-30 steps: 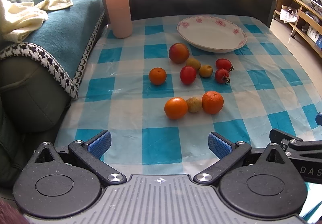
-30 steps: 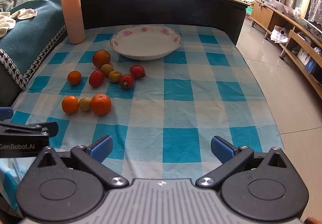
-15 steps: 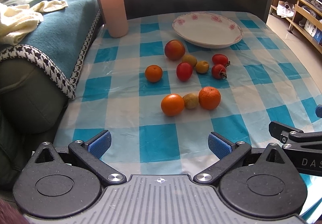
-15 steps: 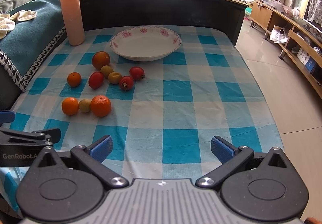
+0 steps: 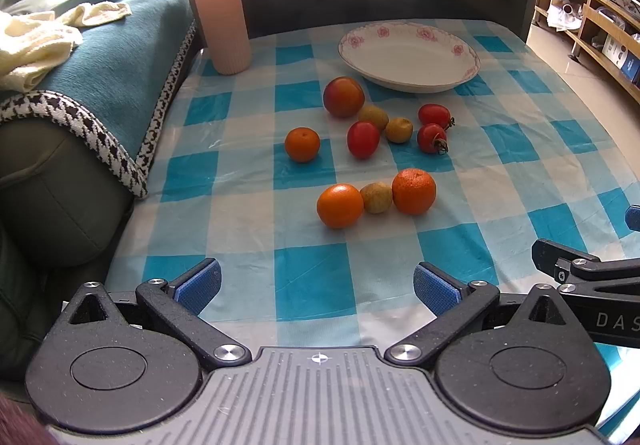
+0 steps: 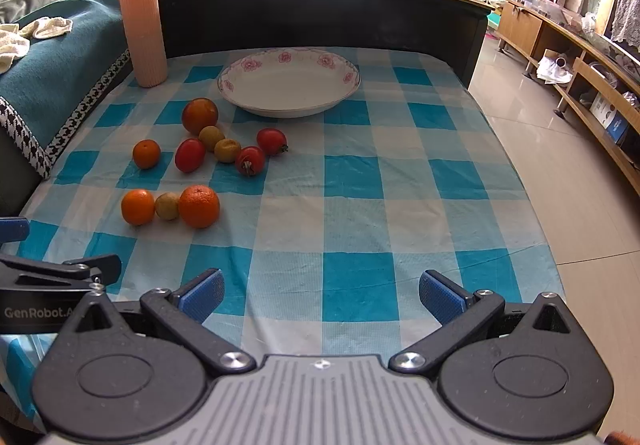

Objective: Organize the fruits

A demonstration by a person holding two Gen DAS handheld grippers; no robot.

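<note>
Several fruits lie loose on the blue-checked tablecloth [image 5: 312,273]: two oranges [image 5: 340,205] [image 5: 413,191] with a small yellow fruit [image 5: 376,197] between them, a small orange [image 5: 302,144], red tomatoes [image 5: 363,139] [image 5: 432,137], and a big red-orange fruit [image 5: 343,97]. An empty white floral plate [image 5: 408,57] [image 6: 289,82] sits behind them. My left gripper [image 5: 316,287] is open near the table's front edge, short of the oranges. My right gripper [image 6: 320,295] is open too, over bare cloth right of the fruits [image 6: 199,206].
A tall pink ribbed vase [image 5: 219,9] stands at the back left by a sofa with a teal blanket [image 5: 100,45]. A dark counter [image 6: 320,13] walls the far side. The table's right edge drops to a tiled floor [image 6: 560,165].
Both views have shifted slightly; the fruits and plate sit a little higher in the left wrist view. Both grippers stay open and nothing on the table has moved.
</note>
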